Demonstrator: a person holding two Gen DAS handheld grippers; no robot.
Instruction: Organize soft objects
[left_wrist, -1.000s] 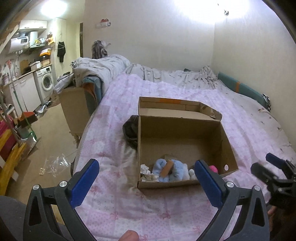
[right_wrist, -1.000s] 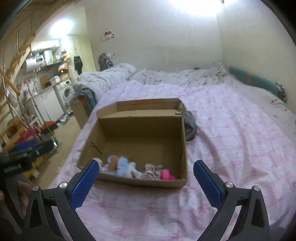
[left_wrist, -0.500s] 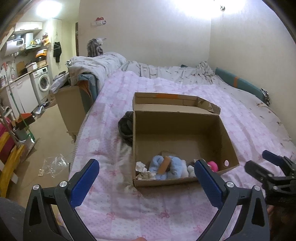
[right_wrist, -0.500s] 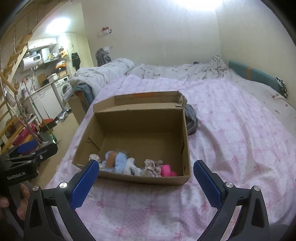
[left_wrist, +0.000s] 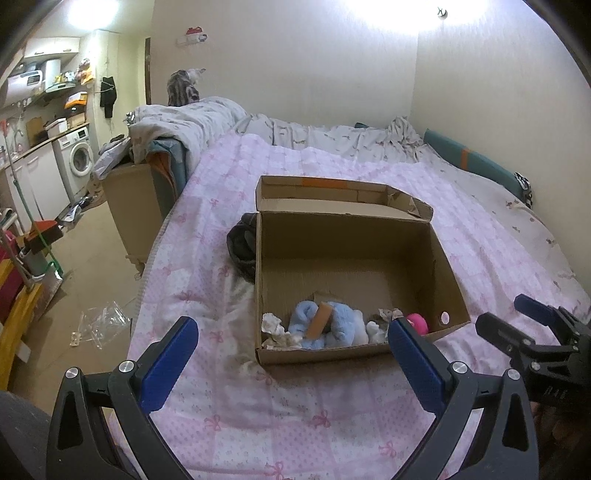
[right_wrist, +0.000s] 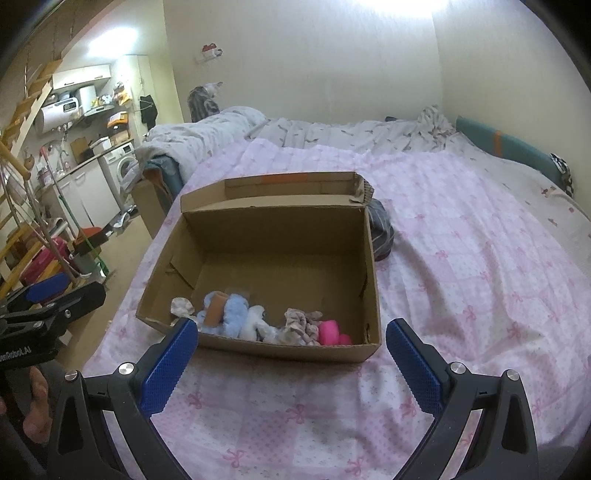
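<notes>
An open cardboard box (left_wrist: 351, 258) stands on the pink bedspread (left_wrist: 229, 398); it also shows in the right wrist view (right_wrist: 280, 240). Along its near wall lie soft things: a light blue plush (left_wrist: 332, 328) with a brown tag, a crumpled whitish cloth (left_wrist: 273, 328), a grey-beige cloth (right_wrist: 301, 325) and a pink item (right_wrist: 330, 332). A dark garment (left_wrist: 242, 243) lies on the bed against the box's outer side. My left gripper (left_wrist: 291, 354) is open and empty, just short of the box. My right gripper (right_wrist: 291, 354) is open and empty, also before the box.
A rumpled grey duvet (left_wrist: 207, 122) and a teal bolster (left_wrist: 476, 162) lie at the bed's far end. A cat (left_wrist: 183, 88) sits behind the duvet. A second cardboard box (left_wrist: 136, 206), a washing machine (left_wrist: 79, 158) and floor clutter are to the left.
Both grippers have risen and tilted down a little, so more of the box's inside and the soft things in it shows. Both stay open and empty.
</notes>
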